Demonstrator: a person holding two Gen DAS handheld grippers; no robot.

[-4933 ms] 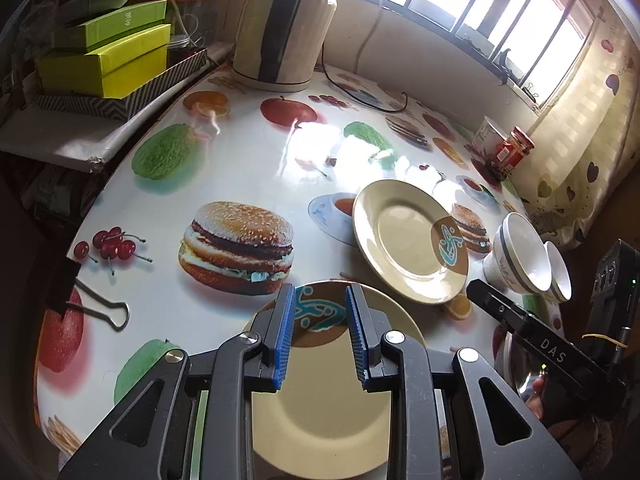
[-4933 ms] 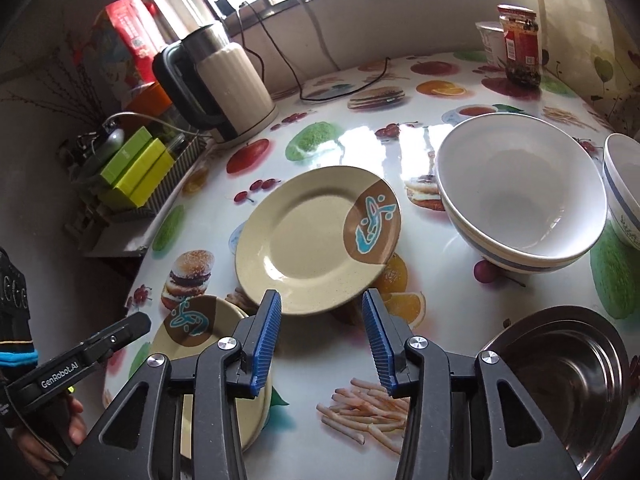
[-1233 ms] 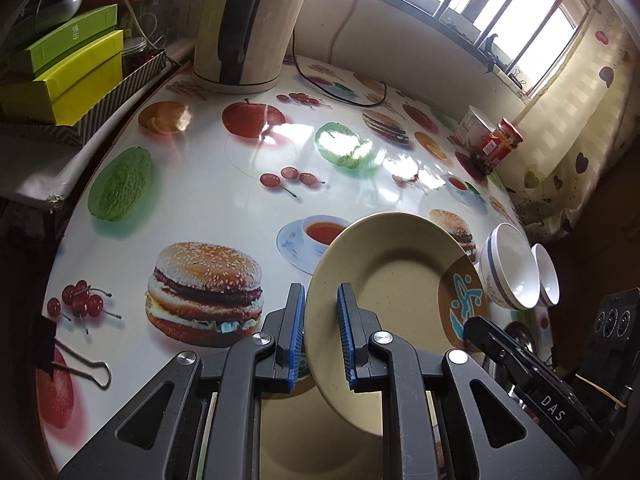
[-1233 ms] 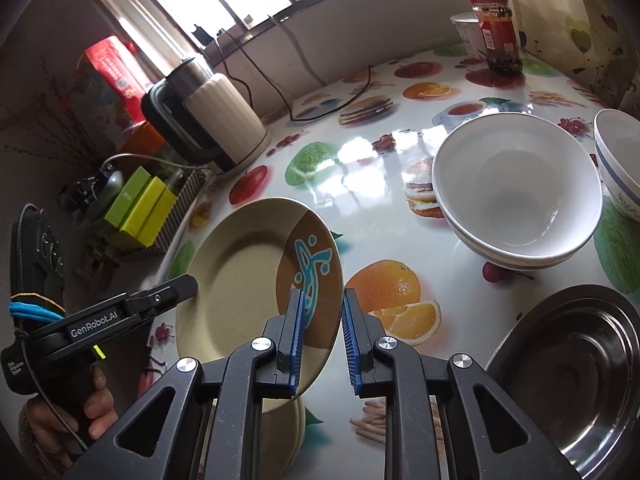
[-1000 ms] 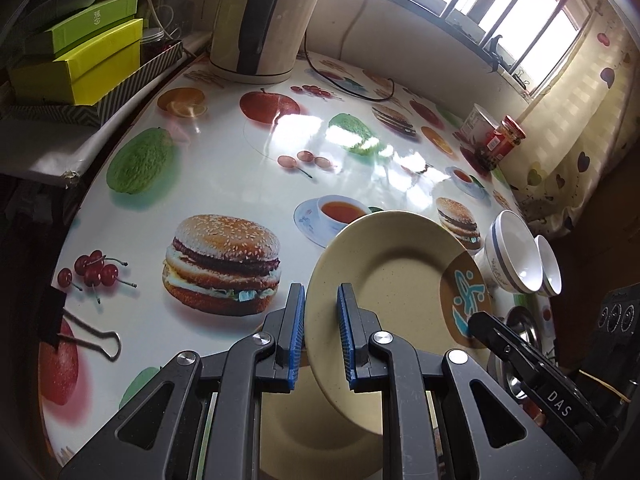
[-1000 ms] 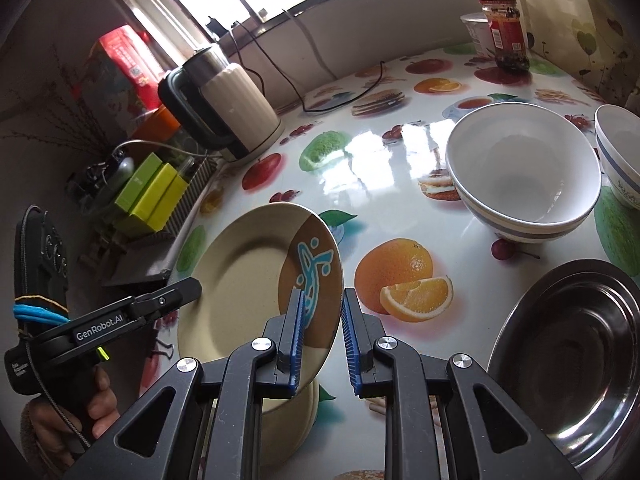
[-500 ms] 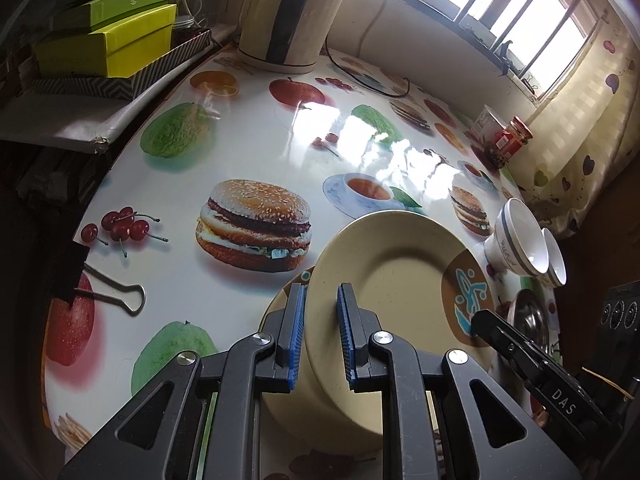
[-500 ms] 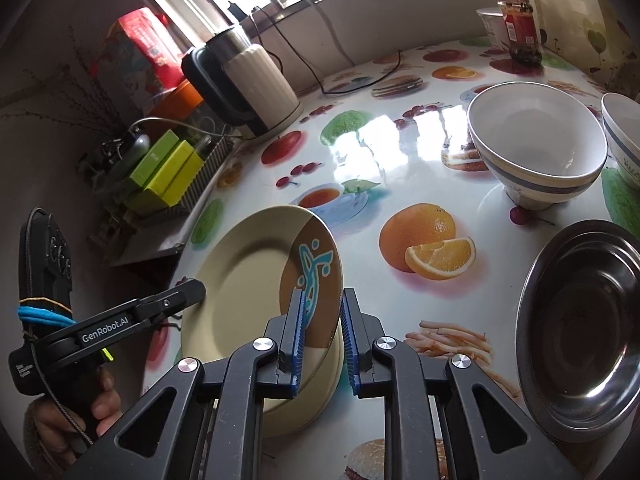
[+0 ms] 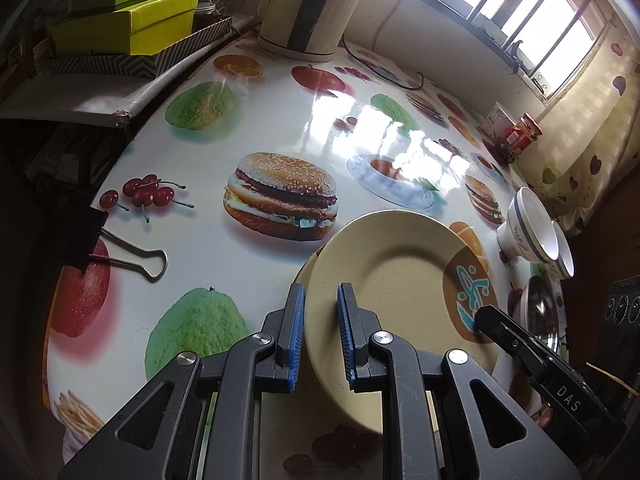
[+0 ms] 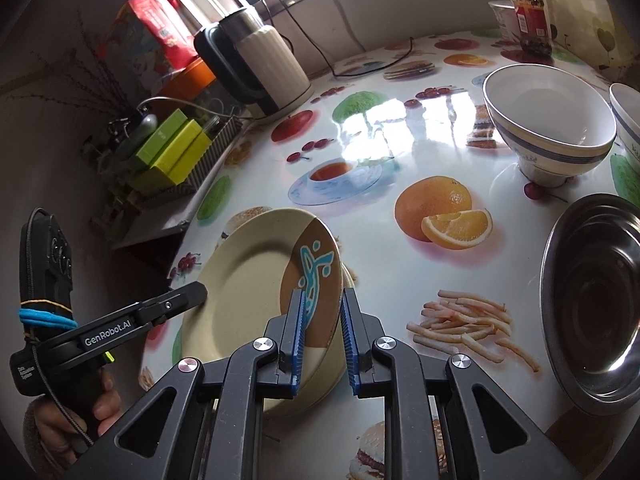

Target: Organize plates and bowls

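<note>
— What can't you see from here?

— The lower plate (image 9: pixel 305 270). Only a sliver of its rim peeks out past the left gripper (image 9: pixel 321 334); the top plate (image 9: pixel 394 276) covers the rest. The second bowl (image 10: pixel 628 120) is cut off at the frame edge.

— And the grippers?

— Each is clamped on the top plate's rim, left gripper on the plain side, right gripper (image 10: pixel 323 334) on the brown patch (image 10: pixel 310 280). Between them the plate tilts slightly, just over the lower one; I can't tell if they touch.

— The bowls?

— The bowl (image 10: pixel 550 128) stands upright ahead of the right gripper, the steel pan (image 10: pixel 592 304) off to its right.
</note>
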